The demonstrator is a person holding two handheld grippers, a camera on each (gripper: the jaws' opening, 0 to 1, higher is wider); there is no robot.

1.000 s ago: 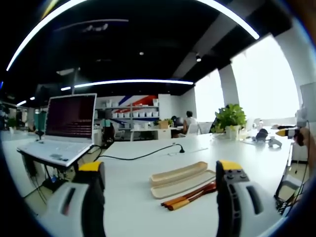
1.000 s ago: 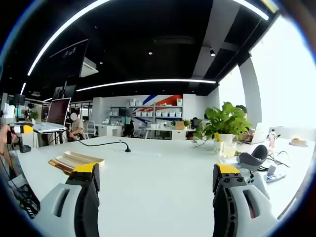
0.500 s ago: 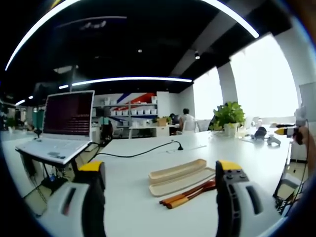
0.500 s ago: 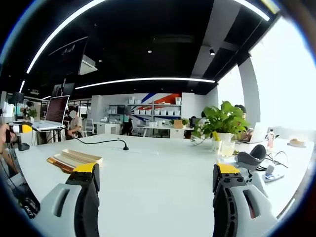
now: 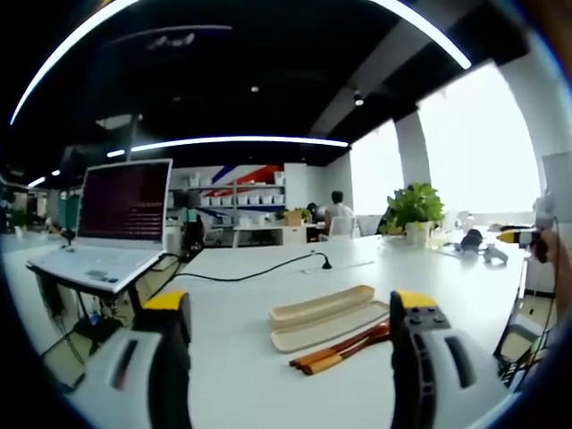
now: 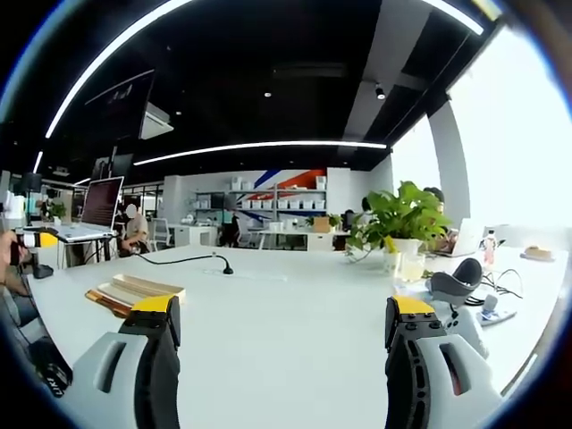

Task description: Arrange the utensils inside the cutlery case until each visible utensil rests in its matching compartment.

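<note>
The open wooden cutlery case [image 5: 329, 318] lay on the white table [image 5: 241, 295], at 1 o'clock from the left gripper [image 5: 290, 315], chopsticks [image 5: 344, 349] just beside its near edge. Approached too flat, a jaw could likely shove them off. Both grippers, the right gripper [image 6: 281, 322] too, hovered level, jaws spread and empty.

The left gripper [image 5: 290, 335] hangs with jaws apart over the white desk [image 5: 241, 375]. Ahead lie the cutlery case [image 5: 326, 317] and utensils [image 5: 340, 350] (wooden-handled, just beside it).
</note>
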